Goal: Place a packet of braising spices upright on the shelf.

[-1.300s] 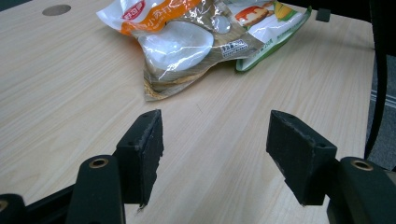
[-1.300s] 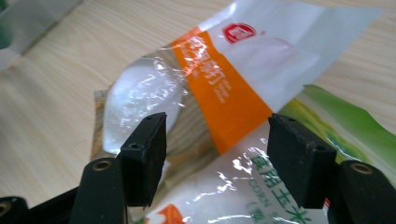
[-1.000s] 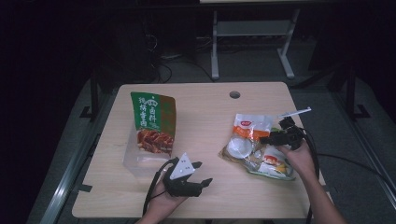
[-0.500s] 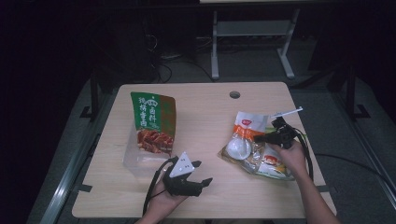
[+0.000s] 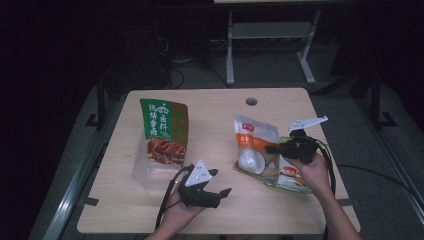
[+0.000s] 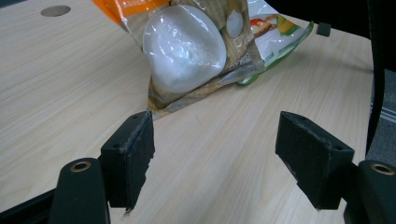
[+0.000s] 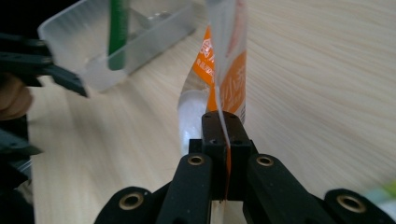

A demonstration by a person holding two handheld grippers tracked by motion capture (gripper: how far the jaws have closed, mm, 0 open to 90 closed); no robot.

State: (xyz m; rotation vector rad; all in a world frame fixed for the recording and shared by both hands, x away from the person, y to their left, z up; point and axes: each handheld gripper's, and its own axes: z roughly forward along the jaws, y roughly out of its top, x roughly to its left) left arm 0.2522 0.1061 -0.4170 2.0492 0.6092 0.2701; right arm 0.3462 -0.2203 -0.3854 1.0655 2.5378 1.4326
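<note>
On the right half of the wooden table (image 5: 220, 120), the right gripper (image 5: 272, 149) has its jaws clamped on the edge of the orange-and-white snack bag (image 5: 255, 145), whose near side lifts off the wood while it leans over a green-edged packet (image 5: 295, 177). The left gripper (image 5: 220, 182) rests near the front edge, jaws spread wide and holding nothing. A clear plastic container (image 5: 145, 170) bearing a green pouch (image 5: 162, 130) sits to the left.

The orange-and-white pouch (image 5: 254, 145), flat among the packets a second ago, is now tilted up off the bench, pinched at its edge by the right gripper (image 5: 274, 149), which is shifted leftward.
</note>
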